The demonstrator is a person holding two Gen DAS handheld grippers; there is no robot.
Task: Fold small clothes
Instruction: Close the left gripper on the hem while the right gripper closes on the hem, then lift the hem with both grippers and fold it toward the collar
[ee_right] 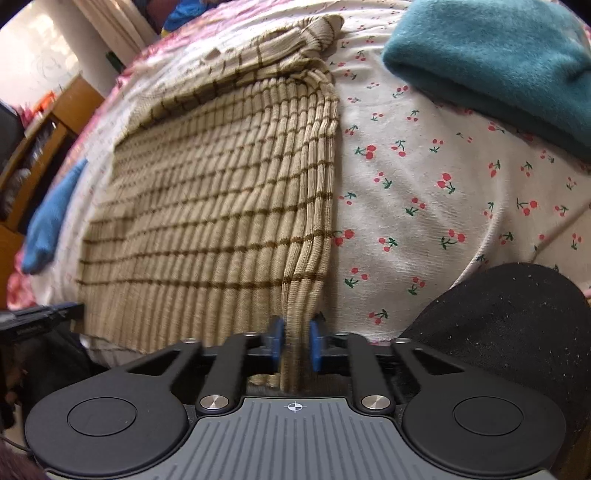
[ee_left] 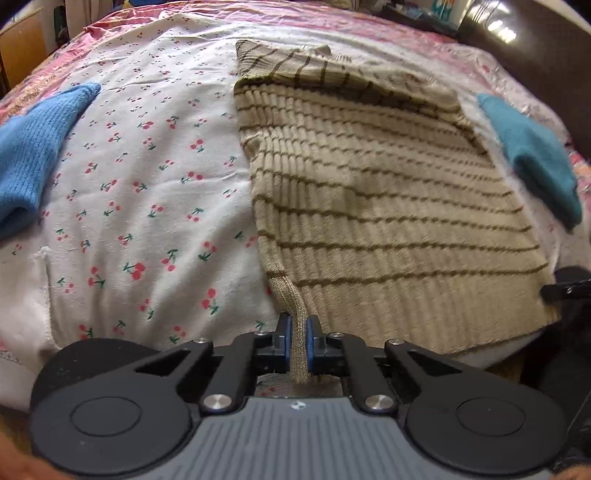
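Note:
A beige ribbed sweater with brown stripes (ee_left: 388, 192) lies flat on a white cherry-print sheet (ee_left: 147, 192); its sleeve is folded across the top. My left gripper (ee_left: 299, 332) is shut on the sweater's near left hem corner. In the right wrist view the same sweater (ee_right: 221, 192) fills the left half, and my right gripper (ee_right: 297, 336) is shut on its near right hem corner. The right gripper's tip (ee_left: 565, 288) shows at the right edge of the left wrist view; the left gripper (ee_right: 40, 317) shows at the left edge of the right wrist view.
A folded light blue garment (ee_left: 33, 155) lies on the sheet to the left and a folded teal garment (ee_left: 532, 155) to the right, large in the right wrist view (ee_right: 498, 62). A pink bedspread (ee_left: 332, 18) lies beyond. A wooden shelf (ee_right: 37, 147) stands far left.

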